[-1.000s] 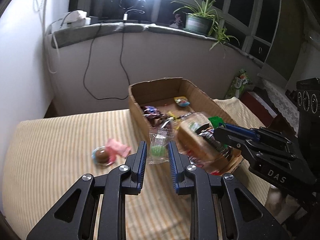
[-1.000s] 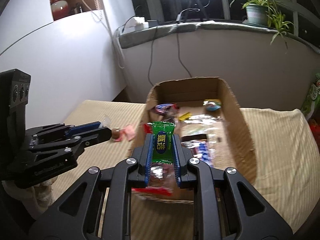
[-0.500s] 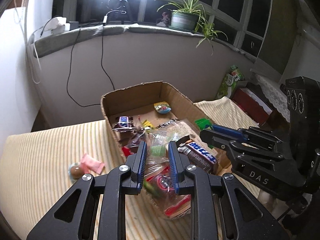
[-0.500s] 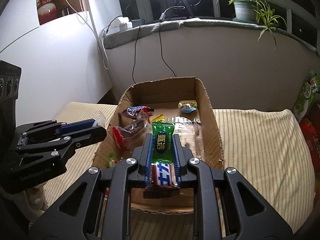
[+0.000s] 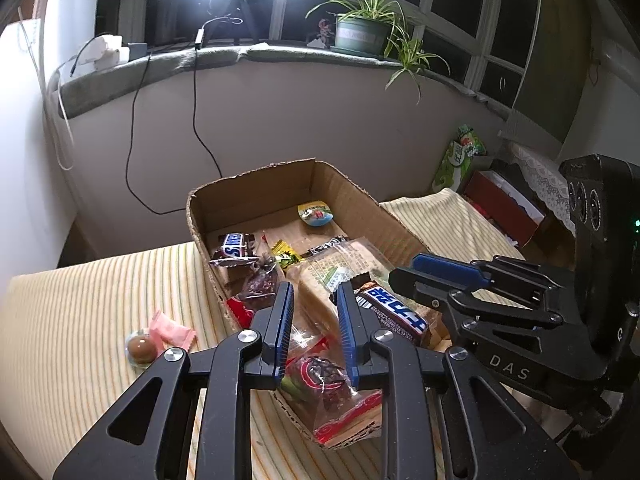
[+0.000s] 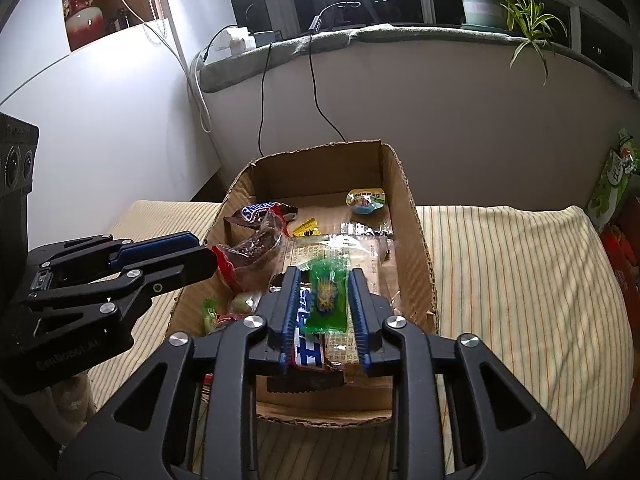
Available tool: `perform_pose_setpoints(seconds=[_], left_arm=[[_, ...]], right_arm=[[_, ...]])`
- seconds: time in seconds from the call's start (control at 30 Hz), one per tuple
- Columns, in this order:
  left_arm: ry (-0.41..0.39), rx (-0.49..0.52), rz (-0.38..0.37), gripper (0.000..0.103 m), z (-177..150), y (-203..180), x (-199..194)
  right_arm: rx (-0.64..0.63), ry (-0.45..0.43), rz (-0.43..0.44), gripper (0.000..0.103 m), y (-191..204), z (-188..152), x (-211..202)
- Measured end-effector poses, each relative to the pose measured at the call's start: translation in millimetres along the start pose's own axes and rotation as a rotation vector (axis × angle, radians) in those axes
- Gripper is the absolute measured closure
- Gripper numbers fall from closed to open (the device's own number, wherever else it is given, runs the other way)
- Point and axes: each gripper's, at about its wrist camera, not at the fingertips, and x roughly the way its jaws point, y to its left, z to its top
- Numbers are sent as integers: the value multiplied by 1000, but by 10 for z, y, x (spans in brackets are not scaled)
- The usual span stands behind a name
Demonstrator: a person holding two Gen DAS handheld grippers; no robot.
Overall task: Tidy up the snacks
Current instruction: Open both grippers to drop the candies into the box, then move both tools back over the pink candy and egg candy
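Note:
A brown cardboard box (image 5: 256, 194) (image 6: 416, 236) holds several wrapped snacks. My left gripper (image 5: 313, 322) is open and empty above the box's near left corner, over a clear packet with a red edge (image 5: 332, 384). My right gripper (image 6: 325, 314) is open above the box's near end; the green candy packet (image 6: 326, 296) lies loose between its fingers, on a blue-and-white chocolate bar (image 6: 306, 344). The right gripper also shows in the left wrist view (image 5: 436, 276), and the left gripper in the right wrist view (image 6: 168, 258). A pink candy (image 5: 172, 334) and a brown round sweet (image 5: 140, 349) lie on the striped cloth left of the box.
The box stands on a table with a yellow striped cloth (image 5: 80, 312). A curved wall with a windowsill, cables and a potted plant (image 5: 362, 32) is behind. A green snack bag (image 5: 460, 156) and a red box (image 5: 504, 208) stand off the table's right side.
Both grippers moved over the box and opened. The left let go of its clear packet; the right let go of the green candy packet, which now lies in the box.

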Motion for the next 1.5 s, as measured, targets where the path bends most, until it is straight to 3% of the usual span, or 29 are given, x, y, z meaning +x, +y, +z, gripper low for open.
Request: perform_pose_setpoints(seconds=[0.07,0.2,0.3,0.5,0.6,0.7,1.2,1.5], left_arm=[[0,-1,0,82,-3,2,-3],[-1,-2,1,82,-5,6,-7],[-3,-5,3,82,-12,16,-17],[-7,-7,5,74,-30,43,-55],[-14,-11,8,62,-40,68,-88],[-18,-19,13,60,-53,111,-124],[-33,-92,64,58,-210,569,-364],[-16,-192,129,58,-484,1159,-525]], right_arm=[[3,-4,-6,58,-5,-4,-10],[3,-5,-12,54,-13,-7,-32],[3,-11,-15,42,-17,-2,-56],[4,-21,-21,28,-3,8,-97],[7,-26,-23,22,14,6,-117],[13,-30,-23,18,35,2,-141],[10,-11,-1,16,200,-112,-228],[2,1,97,16,421,-253,-300]])
